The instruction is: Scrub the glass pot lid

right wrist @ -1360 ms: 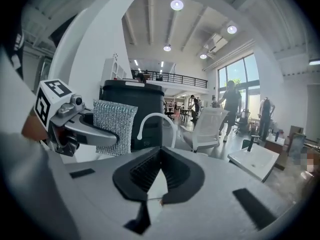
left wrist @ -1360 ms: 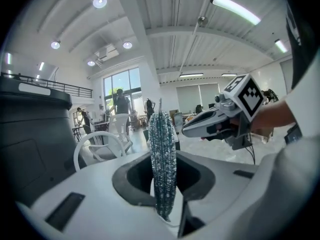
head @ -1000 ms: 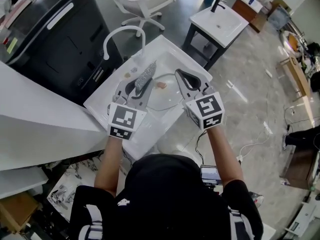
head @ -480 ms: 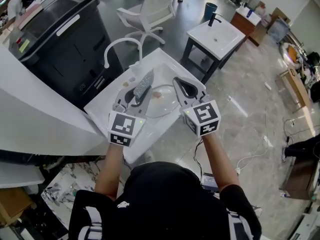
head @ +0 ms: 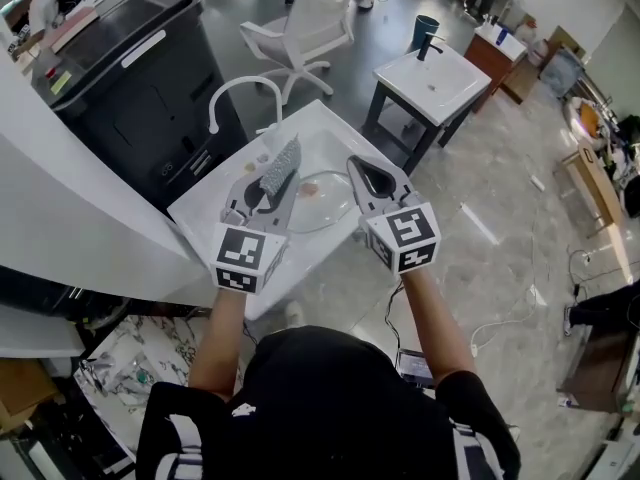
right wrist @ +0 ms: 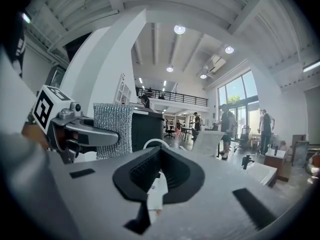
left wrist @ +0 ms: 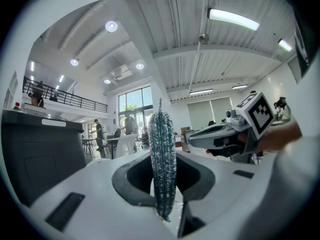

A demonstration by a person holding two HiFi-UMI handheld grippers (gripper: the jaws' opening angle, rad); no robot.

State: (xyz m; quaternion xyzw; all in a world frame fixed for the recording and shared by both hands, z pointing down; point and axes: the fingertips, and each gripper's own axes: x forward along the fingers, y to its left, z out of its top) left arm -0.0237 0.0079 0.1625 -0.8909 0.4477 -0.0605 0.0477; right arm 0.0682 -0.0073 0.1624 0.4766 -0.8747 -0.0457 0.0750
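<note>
The glass pot lid [head: 332, 208] lies in the white sink [head: 215, 193], its pinkish knob [head: 309, 189] facing up. My left gripper [head: 268, 184] hovers over the sink's left part, shut on a silvery scrub pad [head: 282, 165] that sticks out past the jaws. In the left gripper view the scrub pad [left wrist: 162, 159] stands edge-on in the left gripper [left wrist: 162, 204]. My right gripper [head: 360, 165] hangs over the sink's right side, shut and with nothing in it. In the right gripper view, the right gripper [right wrist: 158, 181] points level, with the scrub pad [right wrist: 113, 129] at its left.
A curved white faucet [head: 240, 90] rises behind the sink. A black bin [head: 120, 68] stands at the left, a white chair [head: 312, 16] and a second sink stand [head: 432, 68] farther back. A white counter [head: 70, 198] runs along the left. People stand in the distance.
The head view has shifted a little. Both grippers stay above the sink in much the same pose, the pad still in the left one.
</note>
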